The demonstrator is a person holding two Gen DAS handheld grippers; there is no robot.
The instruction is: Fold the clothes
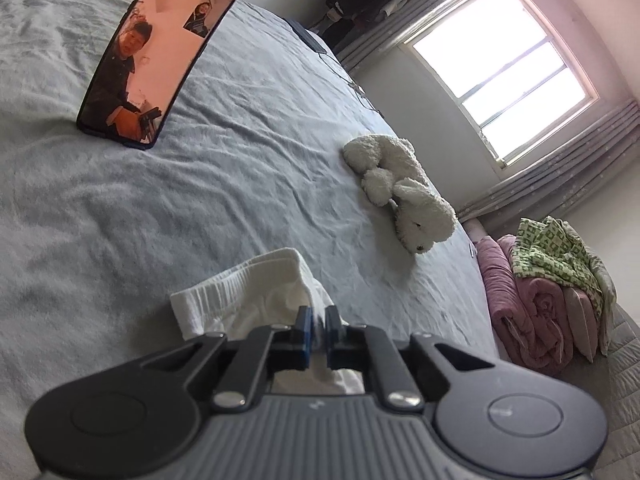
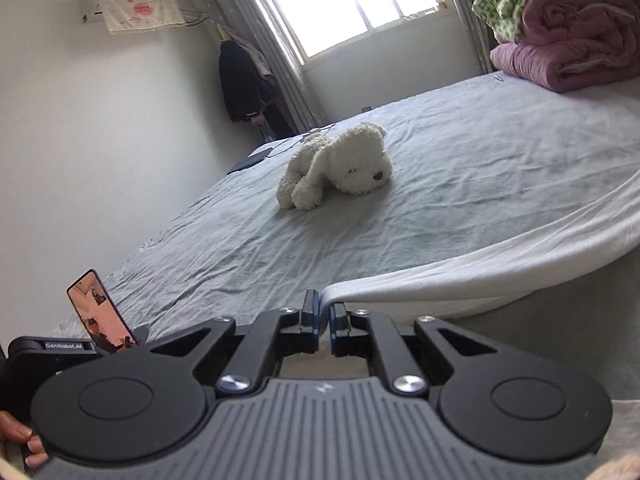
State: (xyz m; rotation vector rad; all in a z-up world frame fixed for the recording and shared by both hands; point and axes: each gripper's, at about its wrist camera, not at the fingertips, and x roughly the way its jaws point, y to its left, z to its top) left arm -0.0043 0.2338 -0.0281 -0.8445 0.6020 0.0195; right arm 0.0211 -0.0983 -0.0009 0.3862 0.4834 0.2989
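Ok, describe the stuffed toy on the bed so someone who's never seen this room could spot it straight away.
Start at the wide bed with the wrinkled grey-blue sheet, under the bright window. Lying out on the open sheet is the plush dog, flopped down flat. It is the only fluffy cream-white thing there, with a dark nose.

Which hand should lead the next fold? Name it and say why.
Probably right: the right gripper pinches a long taut edge of the white garment; the left gripper holds only bunched waistband.
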